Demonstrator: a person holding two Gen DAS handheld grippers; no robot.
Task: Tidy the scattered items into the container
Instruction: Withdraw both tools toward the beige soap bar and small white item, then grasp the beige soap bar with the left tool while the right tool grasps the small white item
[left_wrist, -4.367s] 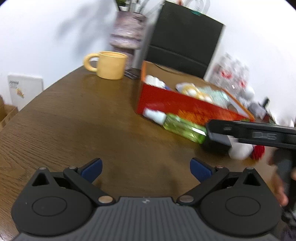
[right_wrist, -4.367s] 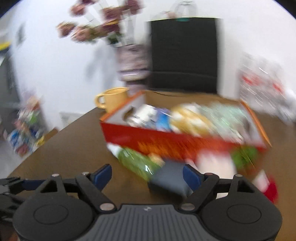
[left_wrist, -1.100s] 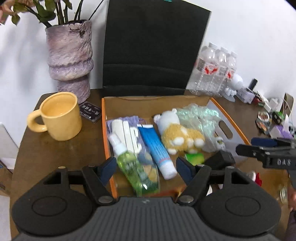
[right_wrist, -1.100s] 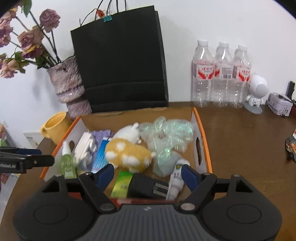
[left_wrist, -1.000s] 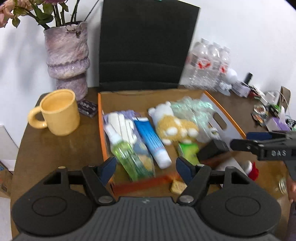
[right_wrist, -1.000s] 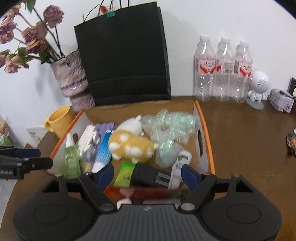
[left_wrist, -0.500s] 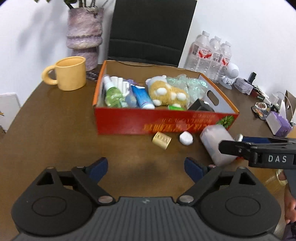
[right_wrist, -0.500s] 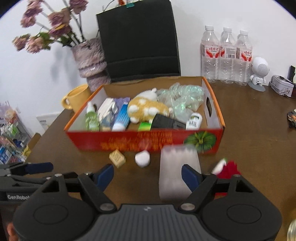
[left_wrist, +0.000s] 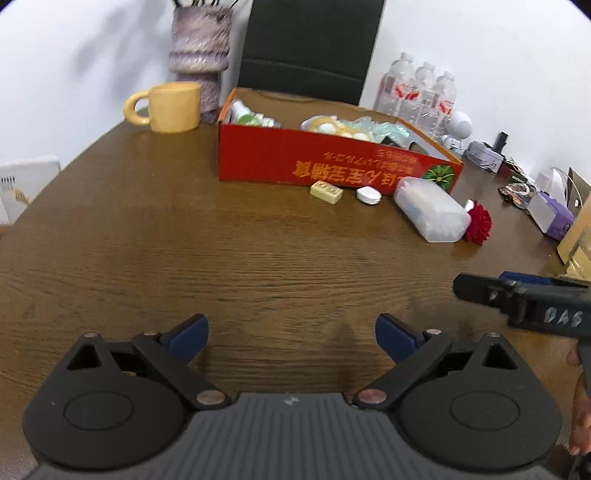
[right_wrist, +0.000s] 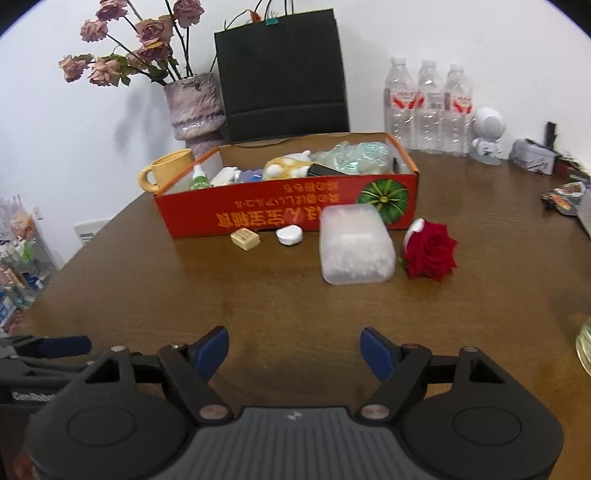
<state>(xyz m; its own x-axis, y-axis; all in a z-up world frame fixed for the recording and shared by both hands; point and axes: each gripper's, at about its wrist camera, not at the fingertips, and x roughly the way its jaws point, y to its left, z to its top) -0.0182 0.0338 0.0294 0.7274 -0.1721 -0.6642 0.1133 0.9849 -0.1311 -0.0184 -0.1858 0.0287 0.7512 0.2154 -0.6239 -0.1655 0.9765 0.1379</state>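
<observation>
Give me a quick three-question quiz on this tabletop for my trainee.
1. True or false: the red rose lies inside the red box.
2. How many loose items lie on the table in front of the box?
3. Which is open: left gripper, right gripper, or both?

Key: 1. False, it lies outside. 2. Four: tan block, white case, clear plastic pack, rose. 3. Both.

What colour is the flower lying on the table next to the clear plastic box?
Deep red; the rose shows best in the right wrist view.
</observation>
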